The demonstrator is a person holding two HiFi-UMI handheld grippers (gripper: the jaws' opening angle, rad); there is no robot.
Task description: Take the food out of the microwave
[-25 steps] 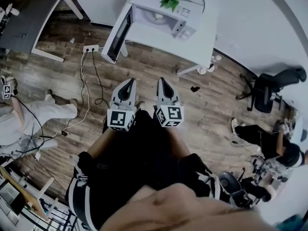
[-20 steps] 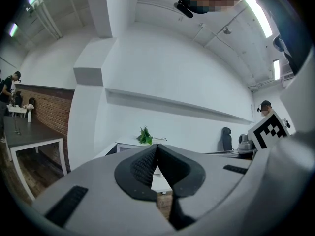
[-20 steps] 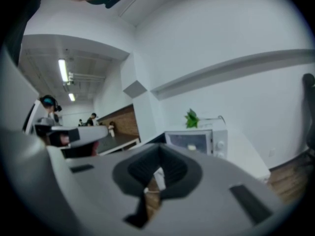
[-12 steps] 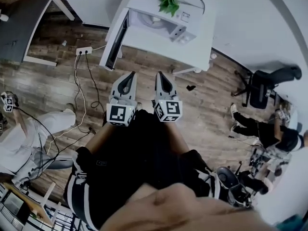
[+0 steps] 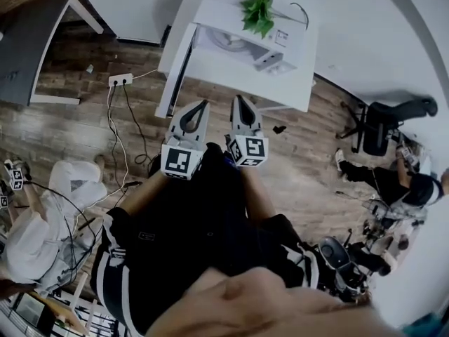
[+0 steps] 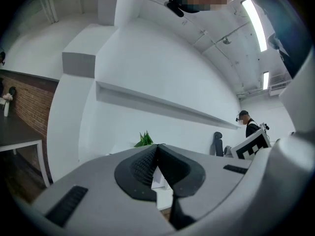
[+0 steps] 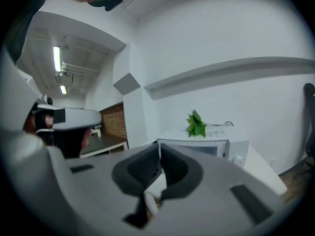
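Both grippers are pinched shut with nothing in them: the left gripper and the right gripper are held side by side, pointing at the white desk. The microwave sits on it at the far side, with its door swung open to the left and a small green plant on top. There's a pale round shape inside, but I can't tell if it's the food.

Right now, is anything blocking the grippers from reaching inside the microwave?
Nothing visible does. The microwave has its door swung open, and only wooden floor lies between it and the left gripper and right gripper. The plant sits on top.
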